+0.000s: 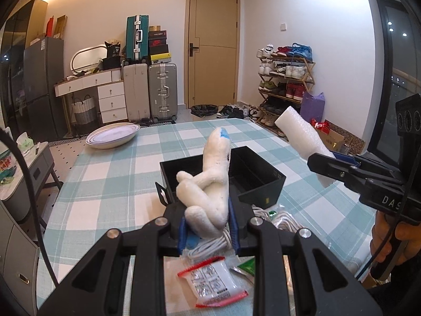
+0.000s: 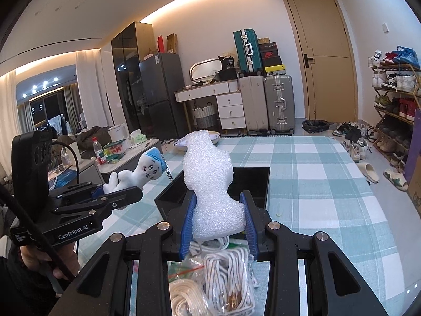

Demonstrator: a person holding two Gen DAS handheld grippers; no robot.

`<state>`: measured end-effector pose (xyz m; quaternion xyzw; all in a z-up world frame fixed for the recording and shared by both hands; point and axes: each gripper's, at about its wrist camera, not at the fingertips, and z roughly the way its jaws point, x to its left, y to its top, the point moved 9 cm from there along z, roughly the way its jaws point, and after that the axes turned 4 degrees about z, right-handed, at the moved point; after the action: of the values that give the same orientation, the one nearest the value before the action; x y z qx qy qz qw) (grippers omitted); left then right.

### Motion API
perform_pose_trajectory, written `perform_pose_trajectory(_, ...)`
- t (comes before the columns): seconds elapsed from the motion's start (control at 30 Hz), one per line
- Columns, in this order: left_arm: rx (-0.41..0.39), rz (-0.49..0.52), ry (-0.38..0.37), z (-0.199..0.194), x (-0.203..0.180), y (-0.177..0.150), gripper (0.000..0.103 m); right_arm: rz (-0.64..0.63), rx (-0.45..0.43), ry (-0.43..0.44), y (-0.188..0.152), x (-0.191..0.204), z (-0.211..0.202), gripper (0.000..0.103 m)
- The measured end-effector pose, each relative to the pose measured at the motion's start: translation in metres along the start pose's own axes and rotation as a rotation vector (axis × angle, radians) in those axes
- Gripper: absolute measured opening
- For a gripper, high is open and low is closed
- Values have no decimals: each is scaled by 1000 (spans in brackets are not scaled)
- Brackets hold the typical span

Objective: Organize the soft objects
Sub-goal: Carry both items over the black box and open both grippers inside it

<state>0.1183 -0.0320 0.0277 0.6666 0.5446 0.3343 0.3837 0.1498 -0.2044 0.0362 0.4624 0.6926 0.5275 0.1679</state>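
My left gripper (image 1: 208,226) is shut on a white plush toy with a blue cap (image 1: 210,181) and holds it upright above the near edge of the open black box (image 1: 260,184). The toy also shows in the right wrist view (image 2: 136,173), held by the left gripper (image 2: 115,197). My right gripper (image 2: 218,221) is shut on a white foam piece (image 2: 210,181) above the box (image 2: 252,181). In the left wrist view the foam piece (image 1: 302,139) sticks out of the right gripper (image 1: 331,160) to the right of the box.
The checked tablecloth (image 1: 110,179) carries a white oval plate (image 1: 113,135) at the far left. White cord bundles (image 2: 229,273) and plastic sachets (image 1: 213,281) lie under the grippers. Suitcases, a drawer unit and a shoe rack stand beyond the table.
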Motion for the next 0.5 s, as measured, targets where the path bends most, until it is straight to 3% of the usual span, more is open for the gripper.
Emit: perform_pose_trajectory(0.5, 1, -44, 29, 39, 19, 24, 24, -24, 51, -41, 26, -10, 40, 34)
